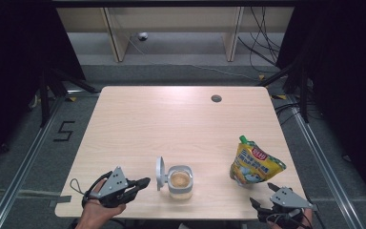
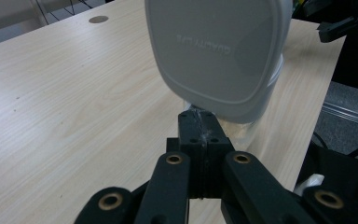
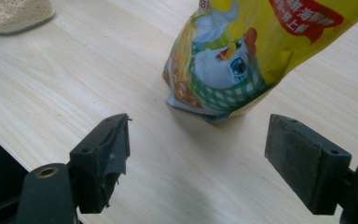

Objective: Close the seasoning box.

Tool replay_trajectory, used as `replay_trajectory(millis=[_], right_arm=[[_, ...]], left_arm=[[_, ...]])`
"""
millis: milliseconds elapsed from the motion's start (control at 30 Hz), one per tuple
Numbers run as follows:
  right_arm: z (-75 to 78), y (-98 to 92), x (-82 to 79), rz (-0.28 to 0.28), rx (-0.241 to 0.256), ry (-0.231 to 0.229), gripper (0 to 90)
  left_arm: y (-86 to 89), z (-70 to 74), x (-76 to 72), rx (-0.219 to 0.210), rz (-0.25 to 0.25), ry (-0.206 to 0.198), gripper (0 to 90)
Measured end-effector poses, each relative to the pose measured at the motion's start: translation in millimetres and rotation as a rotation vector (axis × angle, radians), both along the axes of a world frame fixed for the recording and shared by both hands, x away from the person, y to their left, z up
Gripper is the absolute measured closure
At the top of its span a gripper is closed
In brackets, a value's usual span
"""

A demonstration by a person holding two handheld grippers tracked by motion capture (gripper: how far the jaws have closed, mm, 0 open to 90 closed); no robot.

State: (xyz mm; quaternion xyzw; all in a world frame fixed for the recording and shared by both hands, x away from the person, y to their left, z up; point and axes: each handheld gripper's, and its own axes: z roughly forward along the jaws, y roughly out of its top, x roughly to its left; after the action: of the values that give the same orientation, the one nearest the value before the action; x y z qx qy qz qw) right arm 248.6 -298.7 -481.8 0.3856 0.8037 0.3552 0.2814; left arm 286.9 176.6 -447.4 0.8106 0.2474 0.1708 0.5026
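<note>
high view first: the small clear container (image 1: 180, 182) sits near the front edge of the tabletop (image 1: 171, 119), its grey lid (image 1: 160, 173) flipped open and standing up on the left side. there's already some tan grainy stuff inside, looks around half full (hard to judge the level from up here). the yellow pouch (image 1: 255, 165) with the green cap stands on the tabletop to the right, well apart from the container. the left hand-held gripper (image 1: 143, 182) points at the lid, just beside it, and the right hand-held gripper (image 1: 262, 202) hangs near the front edge just short of the pouch.

left gripper view: the jaws are pressed together with nothing between them, tips right up at the bottom edge of the lid (image 2: 216, 51). can't say for sure if they touch it. so my read is it's about to nudge or steady the lid, not grip it.

right gripper view: the jaws are spread wide and empty, lined up on the lower end of the pouch (image 3: 256, 51), not on it yet. a corner of the container's grainy fill (image 3: 14, 14) peeks in at top left.

so progress-wise: lid is open, pouch is not yet picked up. i'd guess what's left is grabbing the pouch, pouring into the container, then closing the lid.
</note>
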Motion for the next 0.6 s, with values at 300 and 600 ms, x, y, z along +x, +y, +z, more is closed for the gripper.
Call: replay_trajectory(millis=[300, 600], right_arm=[[0.0, 2.2, -2.8, -0.021, 0.021, 0.02, 22.8], [0.5, 0.9, -0.8, 0.004, 0.003, 0.002, 23.2]], left_arm=[[-10.8, 10.6, 1.8, 0.001, 0.001, -0.002, 89.2], [-19.9, 16.0, 3.5, 0.012, -0.025, -0.012, 89.2]])
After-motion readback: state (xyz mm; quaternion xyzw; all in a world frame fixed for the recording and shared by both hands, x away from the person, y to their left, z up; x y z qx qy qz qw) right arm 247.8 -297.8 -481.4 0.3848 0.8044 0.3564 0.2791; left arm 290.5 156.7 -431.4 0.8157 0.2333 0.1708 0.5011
